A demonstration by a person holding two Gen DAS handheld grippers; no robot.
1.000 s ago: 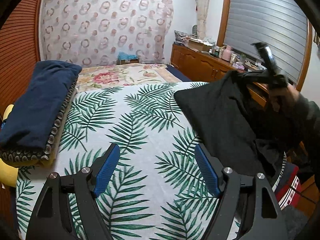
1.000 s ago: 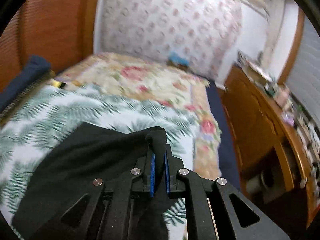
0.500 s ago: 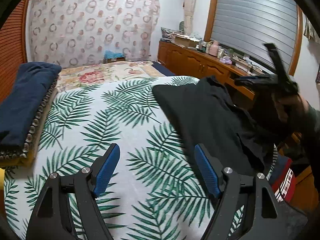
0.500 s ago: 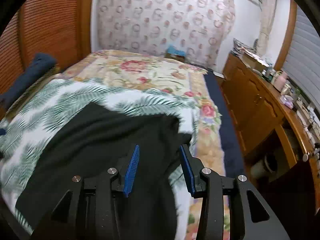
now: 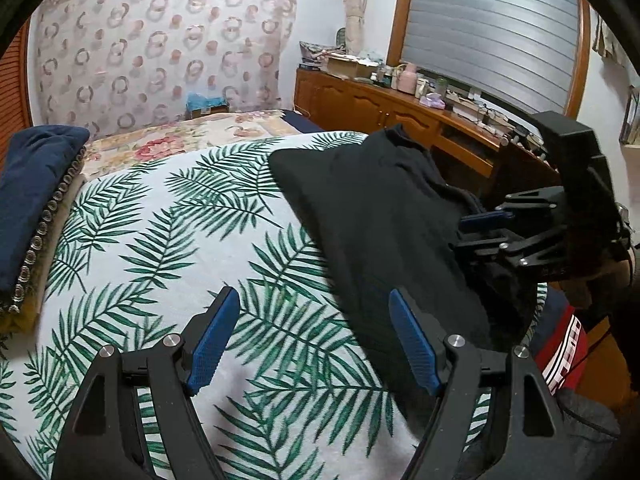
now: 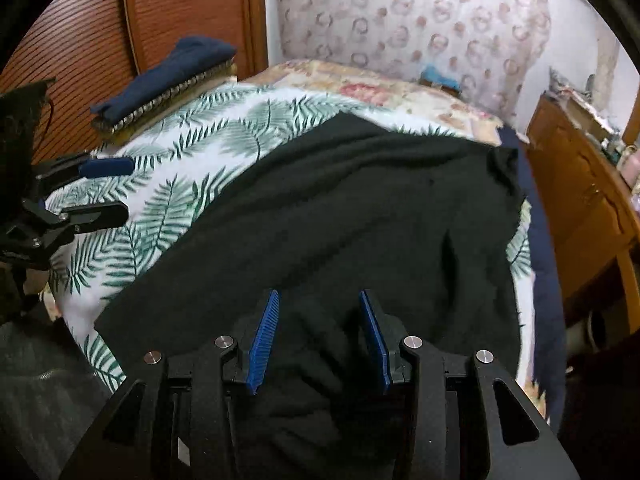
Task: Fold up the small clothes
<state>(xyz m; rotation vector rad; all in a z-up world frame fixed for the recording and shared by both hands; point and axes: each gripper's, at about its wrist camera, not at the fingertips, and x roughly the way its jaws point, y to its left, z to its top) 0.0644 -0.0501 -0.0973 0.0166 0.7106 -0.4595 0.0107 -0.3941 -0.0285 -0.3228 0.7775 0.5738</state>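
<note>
A black garment [image 5: 380, 220] lies spread on the right half of the palm-leaf bedspread [image 5: 160, 240], its near end bunched at the bed's edge. My left gripper [image 5: 312, 294] is open above the bedspread, its right finger over the garment's left edge, with nothing between the pads. In the right wrist view the black garment [image 6: 340, 208] fills the middle. My right gripper [image 6: 318, 292] hovers open over its crumpled near end, pads apart from the cloth. Each gripper shows in the other's view: the right gripper [image 5: 460, 234] at the right, the left gripper [image 6: 129, 189] at the left.
A folded navy cloth [image 5: 32, 184] rests on a beaded pillow at the bed's left side. Floral bedding [image 5: 180, 140] covers the far end. A cluttered wooden cabinet [image 5: 360, 96] runs along the right. A red and white striped item [image 5: 560, 344] sits below the bed's right edge.
The right gripper let go of the black garment and opened, then dropped back toward the near edge. The garment fell flat on the bed. The left gripper shifted toward the garment.
</note>
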